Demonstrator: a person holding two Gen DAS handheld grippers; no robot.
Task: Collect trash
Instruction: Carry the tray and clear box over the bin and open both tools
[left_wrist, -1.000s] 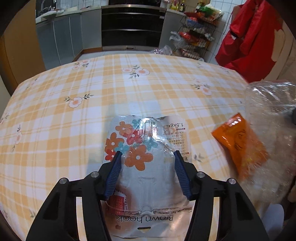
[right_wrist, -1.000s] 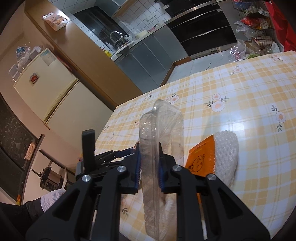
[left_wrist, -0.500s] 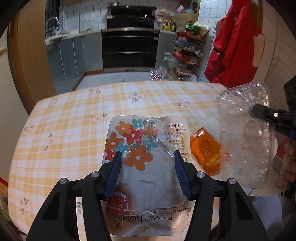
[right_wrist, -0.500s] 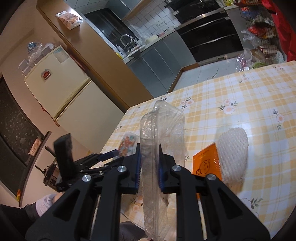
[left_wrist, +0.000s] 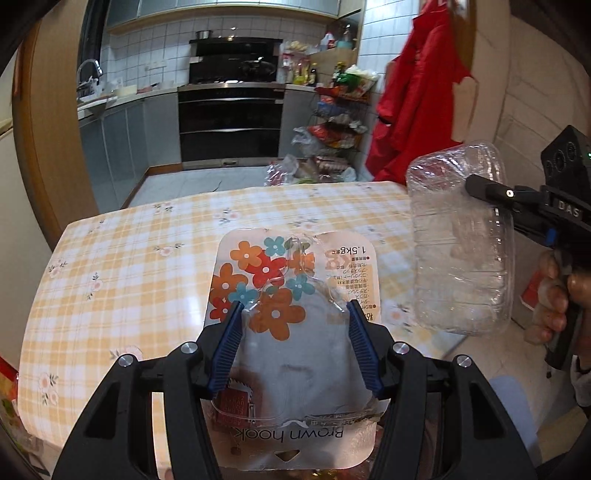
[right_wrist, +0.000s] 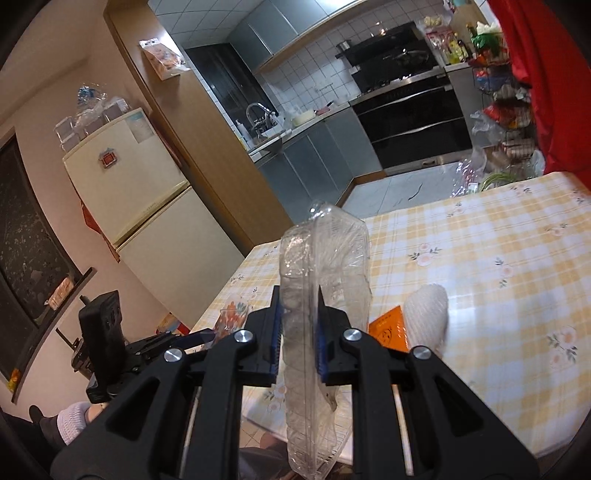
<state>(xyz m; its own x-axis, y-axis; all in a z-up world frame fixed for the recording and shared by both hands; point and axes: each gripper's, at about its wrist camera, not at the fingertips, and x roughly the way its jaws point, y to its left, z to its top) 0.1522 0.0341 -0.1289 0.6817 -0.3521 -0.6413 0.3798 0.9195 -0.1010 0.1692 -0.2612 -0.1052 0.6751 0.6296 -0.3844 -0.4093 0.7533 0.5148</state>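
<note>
A table (right_wrist: 498, 236) covered in a yellow-and-white checked cloth with small flower prints carries the things. Just beyond the right gripper's (right_wrist: 297, 334) fingertips and a little to its right, an orange packet (right_wrist: 388, 328) lies flat on the cloth. A white foam net sleeve (right_wrist: 426, 315) touches the packet's far side.

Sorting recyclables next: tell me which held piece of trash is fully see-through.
The clear plastic clamshell in the right gripper. The left gripper holds a hook blister pack with a printed flowered card.
</note>
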